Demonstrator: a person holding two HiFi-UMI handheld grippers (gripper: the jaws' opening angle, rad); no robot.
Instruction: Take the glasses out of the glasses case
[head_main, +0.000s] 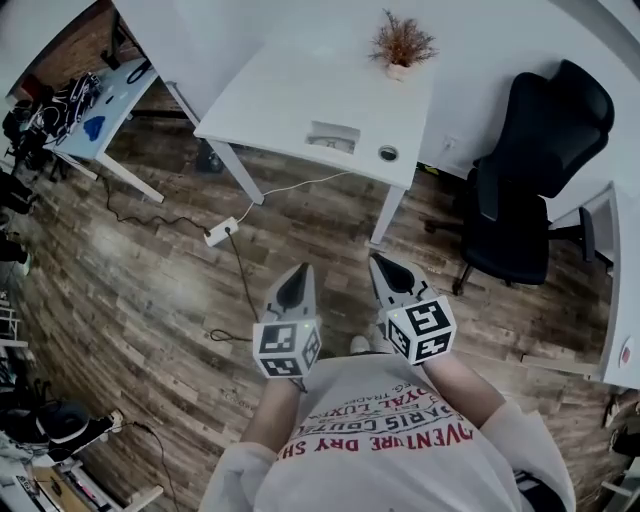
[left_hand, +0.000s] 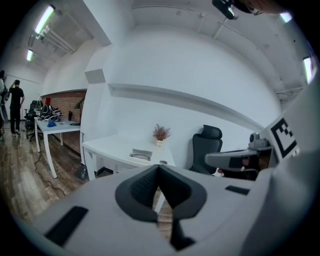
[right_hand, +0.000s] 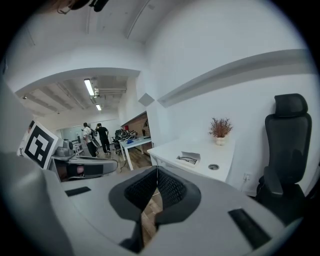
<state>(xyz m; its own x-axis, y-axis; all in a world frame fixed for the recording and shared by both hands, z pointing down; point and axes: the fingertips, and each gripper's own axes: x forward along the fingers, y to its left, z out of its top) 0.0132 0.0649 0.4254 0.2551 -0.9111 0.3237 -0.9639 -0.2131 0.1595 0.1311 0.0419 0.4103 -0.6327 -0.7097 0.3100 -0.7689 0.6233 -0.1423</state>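
My left gripper (head_main: 296, 288) and right gripper (head_main: 391, 280) hung over the floor (head_main: 150, 290), jaws closed on nothing — glasses case (head_main: 332, 137) well apart on the tabletop (head_main: 285, 85).

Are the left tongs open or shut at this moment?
Shut. The left tongs meet along one seam in the left gripper view, with nothing held between them.

A plant (head_main: 402, 45) stands on a white desk (head_main: 290, 90), a black chair (head_main: 530, 170) beside it on wood floor (head_main: 130, 290).
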